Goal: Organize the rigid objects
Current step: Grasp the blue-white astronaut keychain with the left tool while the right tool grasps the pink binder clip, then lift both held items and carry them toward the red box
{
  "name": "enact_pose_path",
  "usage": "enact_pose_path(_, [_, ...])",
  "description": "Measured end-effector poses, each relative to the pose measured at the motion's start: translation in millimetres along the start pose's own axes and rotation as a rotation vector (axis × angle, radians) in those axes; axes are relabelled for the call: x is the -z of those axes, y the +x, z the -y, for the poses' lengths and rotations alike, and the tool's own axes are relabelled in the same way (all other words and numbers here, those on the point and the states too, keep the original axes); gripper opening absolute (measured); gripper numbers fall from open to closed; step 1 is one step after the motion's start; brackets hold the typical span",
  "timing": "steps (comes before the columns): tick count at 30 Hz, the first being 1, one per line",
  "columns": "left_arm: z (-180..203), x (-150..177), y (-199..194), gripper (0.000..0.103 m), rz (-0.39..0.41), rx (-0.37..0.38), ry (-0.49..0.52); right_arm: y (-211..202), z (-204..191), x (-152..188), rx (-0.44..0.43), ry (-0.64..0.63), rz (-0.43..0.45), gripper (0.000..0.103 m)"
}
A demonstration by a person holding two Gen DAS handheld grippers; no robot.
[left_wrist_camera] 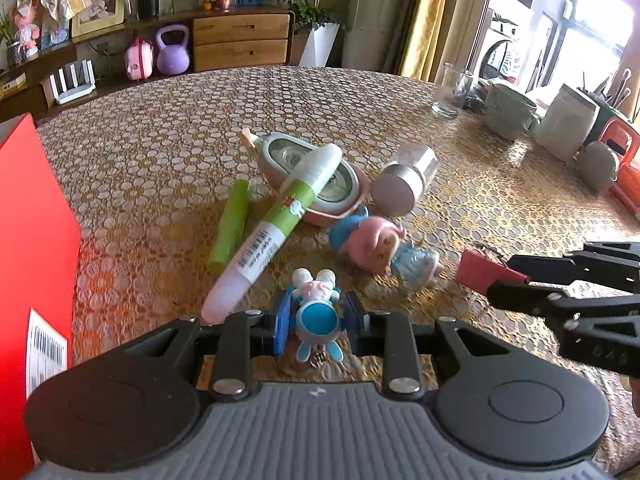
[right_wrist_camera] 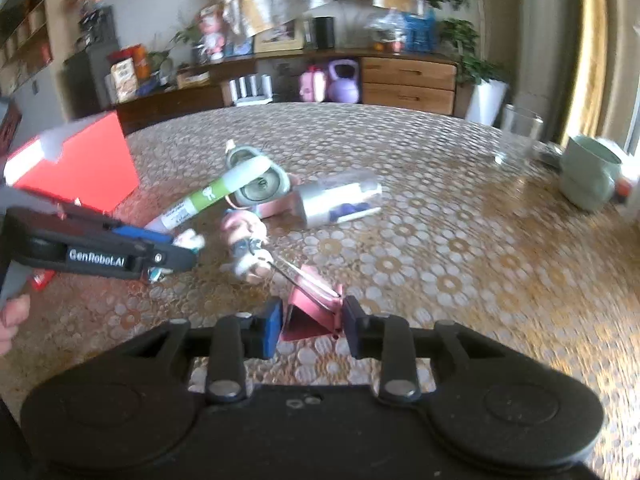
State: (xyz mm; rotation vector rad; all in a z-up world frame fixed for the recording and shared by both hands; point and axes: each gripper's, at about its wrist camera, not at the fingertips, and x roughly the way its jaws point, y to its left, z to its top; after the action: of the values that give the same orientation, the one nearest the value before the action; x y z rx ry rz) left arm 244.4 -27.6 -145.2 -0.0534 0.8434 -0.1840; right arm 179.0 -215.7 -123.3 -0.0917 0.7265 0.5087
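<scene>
A: How are the grippers sitting over the round table with the gold lace-pattern cloth [left_wrist_camera: 160, 152]?

B: Both are angling down. The left gripper [left_wrist_camera: 318, 322] is clamping a small blue-and-white rabbit figure [left_wrist_camera: 316, 312] between its pads.

A: And the right gripper [right_wrist_camera: 310, 322]?

B: It is pinching a small red metal binder clip [right_wrist_camera: 310, 312]; blur is hiding details.

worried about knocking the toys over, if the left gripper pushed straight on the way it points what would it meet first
The left gripper, shut on the blue bunny toy, points at the pink pig figure; that looks first, though depth is unclear.
</scene>
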Motion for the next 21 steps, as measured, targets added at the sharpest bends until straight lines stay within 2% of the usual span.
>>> enact_pose_path(7, [2,11,-24,0.028,0.000,0.013,-0.024,-28,-14,3,0.039,0.004,0.035,0.029])
enact_pose_path(21, [0,14,-95,0.028,0.076,0.028,-0.031,-83,-49,-23,0.007,0.020,0.118,0.029])
